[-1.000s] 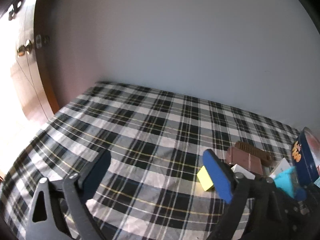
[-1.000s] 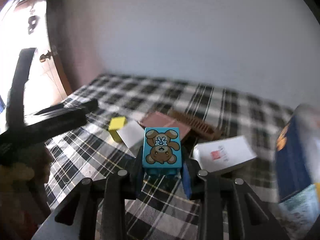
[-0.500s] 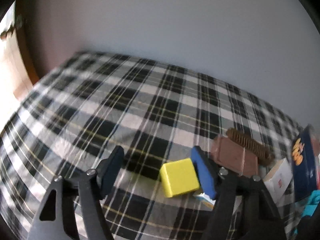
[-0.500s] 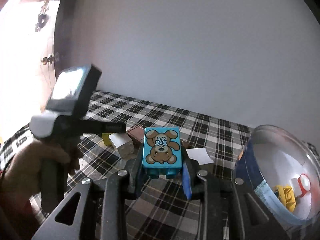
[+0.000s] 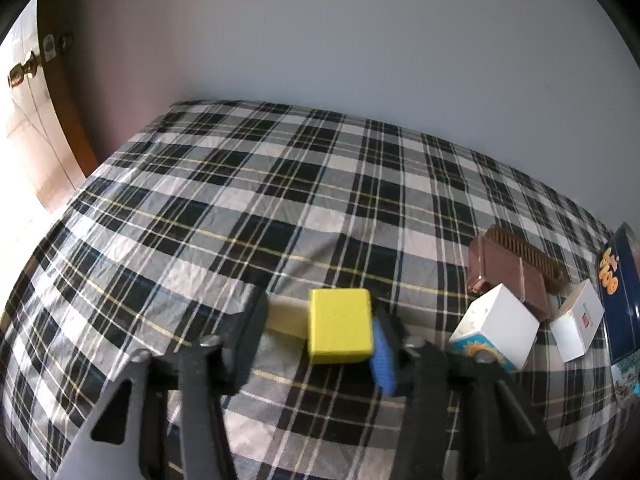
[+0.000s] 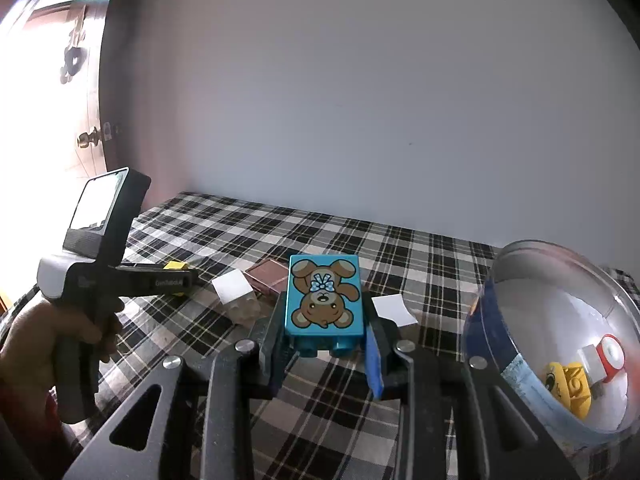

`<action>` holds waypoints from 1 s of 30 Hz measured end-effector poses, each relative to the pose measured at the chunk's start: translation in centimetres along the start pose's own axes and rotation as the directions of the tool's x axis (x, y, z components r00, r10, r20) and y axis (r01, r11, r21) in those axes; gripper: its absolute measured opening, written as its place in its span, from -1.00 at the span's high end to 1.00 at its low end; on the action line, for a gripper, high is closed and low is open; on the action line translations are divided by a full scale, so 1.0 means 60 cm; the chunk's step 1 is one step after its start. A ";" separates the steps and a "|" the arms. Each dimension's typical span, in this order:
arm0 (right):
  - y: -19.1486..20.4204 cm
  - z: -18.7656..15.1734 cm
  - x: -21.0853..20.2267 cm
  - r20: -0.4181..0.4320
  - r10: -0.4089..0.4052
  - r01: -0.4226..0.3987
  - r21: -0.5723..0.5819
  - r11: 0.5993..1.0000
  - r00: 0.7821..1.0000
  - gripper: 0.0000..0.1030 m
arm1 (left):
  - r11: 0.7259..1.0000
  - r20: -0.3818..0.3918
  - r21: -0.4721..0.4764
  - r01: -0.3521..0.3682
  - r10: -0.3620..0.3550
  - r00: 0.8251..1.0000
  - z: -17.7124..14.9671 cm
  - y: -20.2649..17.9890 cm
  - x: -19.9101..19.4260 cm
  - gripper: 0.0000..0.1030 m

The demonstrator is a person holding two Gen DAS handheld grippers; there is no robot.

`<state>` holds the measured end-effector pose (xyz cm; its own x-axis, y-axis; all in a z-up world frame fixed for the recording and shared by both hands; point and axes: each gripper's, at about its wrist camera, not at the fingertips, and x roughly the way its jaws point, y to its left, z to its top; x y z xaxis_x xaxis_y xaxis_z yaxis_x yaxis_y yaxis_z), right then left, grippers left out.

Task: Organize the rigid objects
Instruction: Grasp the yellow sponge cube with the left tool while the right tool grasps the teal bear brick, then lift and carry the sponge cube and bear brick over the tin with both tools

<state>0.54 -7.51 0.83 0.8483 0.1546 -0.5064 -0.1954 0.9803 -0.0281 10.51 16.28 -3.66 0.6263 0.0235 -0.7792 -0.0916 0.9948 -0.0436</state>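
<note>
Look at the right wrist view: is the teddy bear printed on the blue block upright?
No, the bear on the blue block is upside down.

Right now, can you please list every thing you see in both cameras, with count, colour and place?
yellow block: 1, yellow, between the left gripper's fingers, against the blue pad
bear brick: 1, teal, brown bear print, in the right gripper
white blocks: 2, white, right side of the cloth
brown case: 1, brown, behind the white blocks
comb: 1, brown, behind the case
tub: 1, clear with blue label, far right, toys inside
cloth: 1, black-white plaid
door: 1, left
left gripper: 1, black
right gripper: 1, black
hand: 1, holding the left gripper
</note>
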 end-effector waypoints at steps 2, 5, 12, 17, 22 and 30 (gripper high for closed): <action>-0.003 0.000 0.000 0.002 -0.005 0.005 0.005 1.000 1.000 0.34 | 1.000 0.001 0.008 0.011 -0.011 1.000 -0.002 0.001 -0.003 0.56; -0.008 0.001 0.000 0.005 -0.007 0.007 0.021 1.000 1.000 0.34 | 0.999 0.006 -0.005 0.040 -0.040 0.999 -0.006 0.005 -0.009 0.56; -0.026 0.007 -0.016 0.069 -0.012 0.008 0.055 0.998 0.998 0.34 | 0.988 0.131 -0.036 0.151 -0.145 0.981 -0.006 -0.004 -0.044 0.56; -0.050 0.017 -0.051 0.175 -0.052 0.044 0.047 0.998 0.983 0.34 | 0.985 0.290 0.035 0.168 -0.170 0.942 -0.012 -0.032 -0.091 0.56; -0.104 0.013 -0.080 0.236 -0.154 0.140 0.073 0.987 0.960 0.34 | 0.982 0.375 0.074 0.172 -0.187 0.908 -0.021 -0.067 -0.124 0.56; -0.163 0.007 -0.090 0.234 -0.201 0.178 0.116 0.977 0.951 0.34 | 0.978 0.413 0.110 0.179 -0.209 0.887 -0.044 -0.124 -0.152 0.56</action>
<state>-1.93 -17.87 4.22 0.9614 -0.0208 -0.2744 0.0166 0.9997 -0.0176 3.43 8.40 2.08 0.8939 -0.1460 -0.4239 0.1078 0.9878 -0.1128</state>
